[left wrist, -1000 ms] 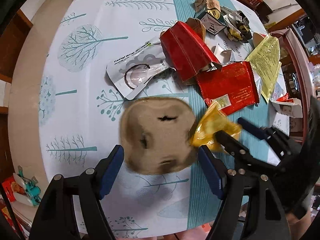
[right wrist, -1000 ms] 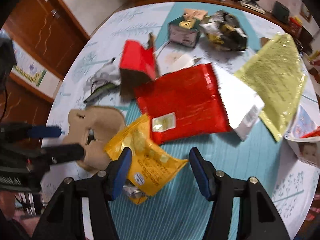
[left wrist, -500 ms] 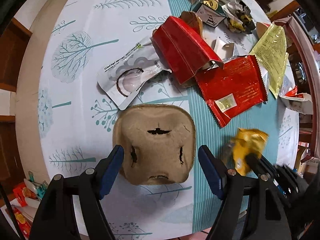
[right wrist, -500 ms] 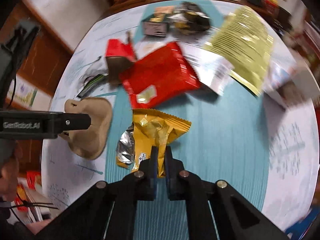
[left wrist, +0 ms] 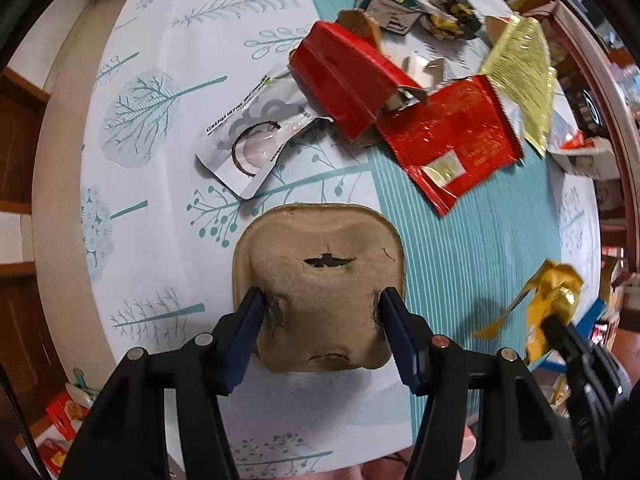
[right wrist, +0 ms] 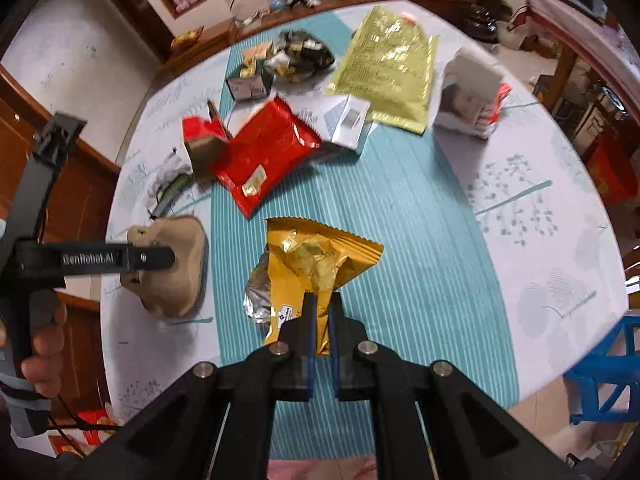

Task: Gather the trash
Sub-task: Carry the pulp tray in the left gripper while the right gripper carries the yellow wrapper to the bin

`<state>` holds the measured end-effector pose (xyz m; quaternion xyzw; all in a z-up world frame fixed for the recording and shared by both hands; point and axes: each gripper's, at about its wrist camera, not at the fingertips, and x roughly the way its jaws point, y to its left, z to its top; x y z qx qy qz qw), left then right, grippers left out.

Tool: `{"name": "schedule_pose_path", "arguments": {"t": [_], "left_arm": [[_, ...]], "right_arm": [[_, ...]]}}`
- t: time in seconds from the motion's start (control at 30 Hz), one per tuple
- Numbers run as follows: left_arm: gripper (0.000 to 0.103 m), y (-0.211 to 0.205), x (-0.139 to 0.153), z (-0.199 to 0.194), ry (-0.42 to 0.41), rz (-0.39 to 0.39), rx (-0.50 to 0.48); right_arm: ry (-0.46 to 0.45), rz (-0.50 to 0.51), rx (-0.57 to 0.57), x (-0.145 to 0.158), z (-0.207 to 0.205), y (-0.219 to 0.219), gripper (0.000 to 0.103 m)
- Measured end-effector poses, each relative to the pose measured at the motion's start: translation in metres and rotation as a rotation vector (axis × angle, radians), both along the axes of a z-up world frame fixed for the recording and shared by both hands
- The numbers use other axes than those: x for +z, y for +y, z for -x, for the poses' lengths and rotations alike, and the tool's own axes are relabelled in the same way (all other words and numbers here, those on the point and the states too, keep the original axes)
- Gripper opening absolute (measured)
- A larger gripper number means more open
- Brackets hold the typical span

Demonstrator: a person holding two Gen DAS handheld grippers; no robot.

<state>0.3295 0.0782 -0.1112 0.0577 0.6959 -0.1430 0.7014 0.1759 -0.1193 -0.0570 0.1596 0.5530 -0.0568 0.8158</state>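
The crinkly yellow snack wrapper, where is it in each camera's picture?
Left wrist view: the crinkly yellow foil snack wrapper is at the far right edge, hanging pinched in the right gripper.
Right wrist view: it sits low in the middle, clamped between that gripper's shut jaws.
Shared landmark: the flat red foil packet on the teal-striped tablecloth, up-left of the wrapper in both views.

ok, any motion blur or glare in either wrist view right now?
Left wrist: pulp cup carrier between the closing left gripper pads is sharp; yellow snack wrapper at the right edge is smeared. Right wrist: far clutter is slightly blurred, glare on the gold foil pouch; the wrapper in the shut right gripper stays fairly crisp.
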Motion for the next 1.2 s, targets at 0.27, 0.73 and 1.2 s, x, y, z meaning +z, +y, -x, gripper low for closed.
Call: {"name": "schedule_pose_path", "arguments": {"t": [0.27, 0.73, 1.2], "left_arm": [[0.058, -0.004, 0.032, 0.028, -0.076, 0.029, -0.077], [0.058, -0.047, 0.087, 0.109, -0.184, 0.035, -0.122], [0.058, -0.088, 0.097, 0.244, -0.2, 0.001, 0.067]], "right_arm": [[-0.06, 0.005, -0.052, 0.02, 0.023, 0.002, 0.005], [-0.152, -0.014, -0.026, 0.048, 0.095, -0.032, 0.005], [-0.147, -0.074, 0.208, 0.045, 0.188, -0.089, 0.005]]}}
